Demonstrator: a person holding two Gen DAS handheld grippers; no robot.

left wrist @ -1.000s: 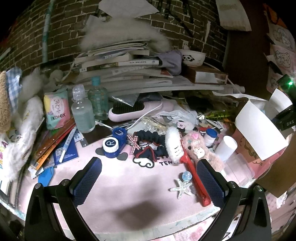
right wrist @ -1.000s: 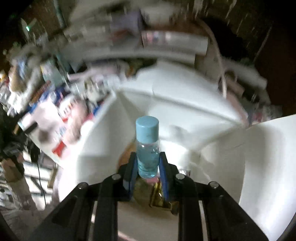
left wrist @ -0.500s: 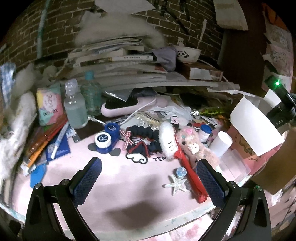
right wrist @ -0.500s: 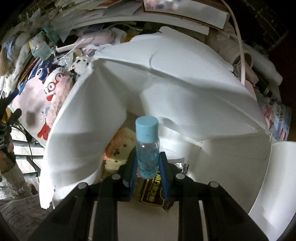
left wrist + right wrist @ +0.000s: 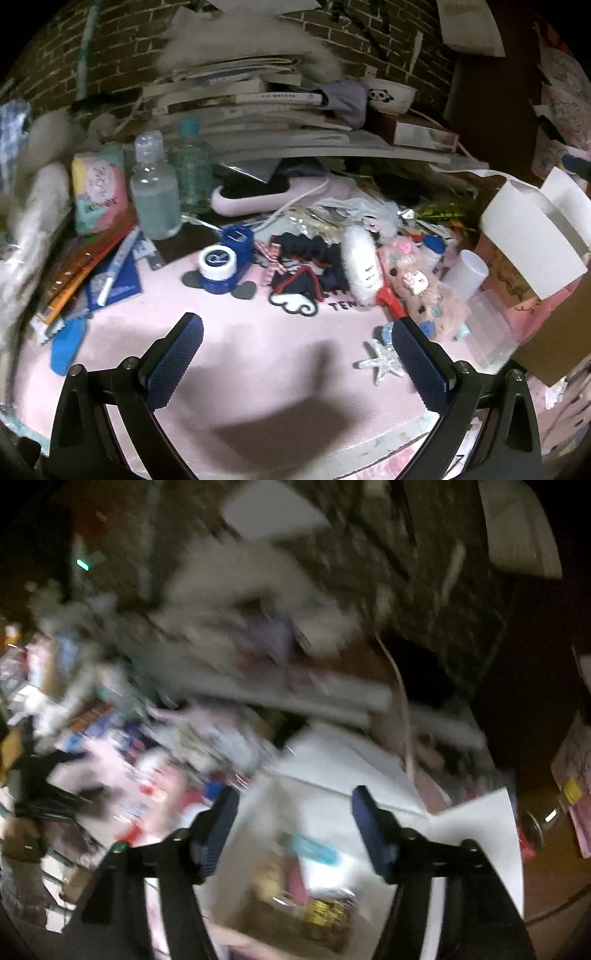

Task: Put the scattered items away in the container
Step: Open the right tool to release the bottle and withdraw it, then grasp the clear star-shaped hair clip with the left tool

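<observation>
The right wrist view is blurred. My right gripper point(image 5: 293, 814) hangs above the white open box point(image 5: 373, 775), its jaws opening with nothing between them. The small blue-capped bottle point(image 5: 314, 849) lies inside the box among other items. In the left wrist view my left gripper point(image 5: 295, 349) stands open over the pink mat point(image 5: 258, 354), empty. Ahead of it lie a blue contact lens case point(image 5: 221, 262), dark scrunchies point(image 5: 310, 254), a white fluffy brush with red handle point(image 5: 364, 267), a pink plush point(image 5: 417, 284) and a clear star clip point(image 5: 380, 362). The box point(image 5: 532, 236) shows at the right.
Two clear bottles point(image 5: 157, 199) and a tissue pack point(image 5: 98, 192) stand at the back left. A pink hairbrush point(image 5: 273, 195) lies under a stack of books point(image 5: 258, 103). Pens and booklets point(image 5: 92, 273) crowd the left edge. A white cup point(image 5: 467, 273) stands by the box.
My right gripper let go of the blue-capped bottle, which now lies in the box, and rose away with jaws spread. The left gripper sank slightly toward the mat.
</observation>
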